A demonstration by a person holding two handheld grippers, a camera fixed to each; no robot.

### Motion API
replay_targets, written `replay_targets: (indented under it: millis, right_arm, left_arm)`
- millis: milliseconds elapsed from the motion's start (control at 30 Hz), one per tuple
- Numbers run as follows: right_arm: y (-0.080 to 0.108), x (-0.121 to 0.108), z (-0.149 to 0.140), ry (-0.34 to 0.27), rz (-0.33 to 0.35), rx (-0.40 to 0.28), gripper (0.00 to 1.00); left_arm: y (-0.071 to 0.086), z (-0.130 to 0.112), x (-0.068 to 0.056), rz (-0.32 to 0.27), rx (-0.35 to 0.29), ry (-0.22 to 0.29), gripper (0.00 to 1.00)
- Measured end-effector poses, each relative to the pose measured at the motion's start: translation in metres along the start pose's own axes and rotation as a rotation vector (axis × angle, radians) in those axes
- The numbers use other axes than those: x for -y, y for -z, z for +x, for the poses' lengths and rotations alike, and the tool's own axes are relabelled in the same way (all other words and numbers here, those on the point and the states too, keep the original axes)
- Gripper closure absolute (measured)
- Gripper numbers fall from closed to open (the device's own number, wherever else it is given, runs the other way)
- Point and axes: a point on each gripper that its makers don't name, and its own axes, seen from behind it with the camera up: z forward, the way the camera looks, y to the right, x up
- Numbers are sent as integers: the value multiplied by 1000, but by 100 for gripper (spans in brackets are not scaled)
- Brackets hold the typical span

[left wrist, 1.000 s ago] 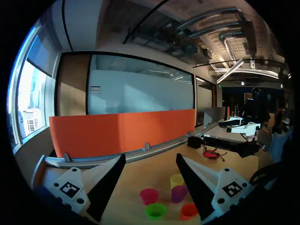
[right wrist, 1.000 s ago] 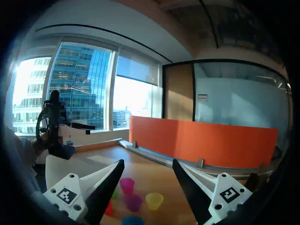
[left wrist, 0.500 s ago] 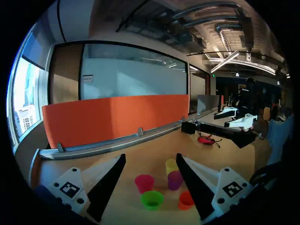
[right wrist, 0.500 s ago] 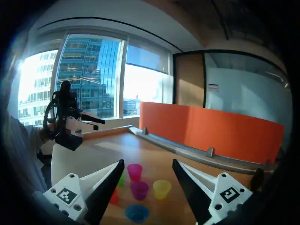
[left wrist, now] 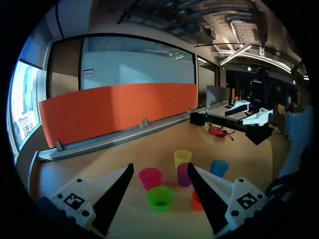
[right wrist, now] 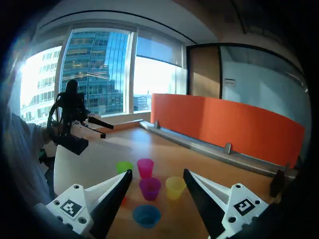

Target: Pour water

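Several small plastic cups stand grouped on the wooden desk. In the left gripper view they are pink, green, yellow, purple and blue, with an orange cup half hidden by a finger. My left gripper hovers open above them, holding nothing. The right gripper view has the green, pink, purple, yellow and blue cups below my open, empty right gripper. Each view has the other gripper farther off, held by a hand.
An orange divider panel on a metal rail runs along the desk's far edge. A black box and a red cable lie on the desk beyond the cups. Tall windows stand behind the left gripper.
Both views have tipped down toward the desk and the cups sit higher and larger in frame. The blue cup has come into the left gripper view. Both grippers stay open.
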Motion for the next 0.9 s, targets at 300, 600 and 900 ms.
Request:
replay_targets:
  millis: [300, 600, 900]
  right_arm:
    - [-8, 7, -38, 14, 27, 66, 1]
    - [-16, 12, -78, 21, 53, 140, 1]
    - [-22, 18, -108, 26, 78, 199, 1]
  left_arm:
    - [-9, -34, -4, -22, 54, 3, 0]
    - [-16, -68, -4, -30, 120, -1, 0]
    - [-20, -99, -1, -35, 184, 8, 0]
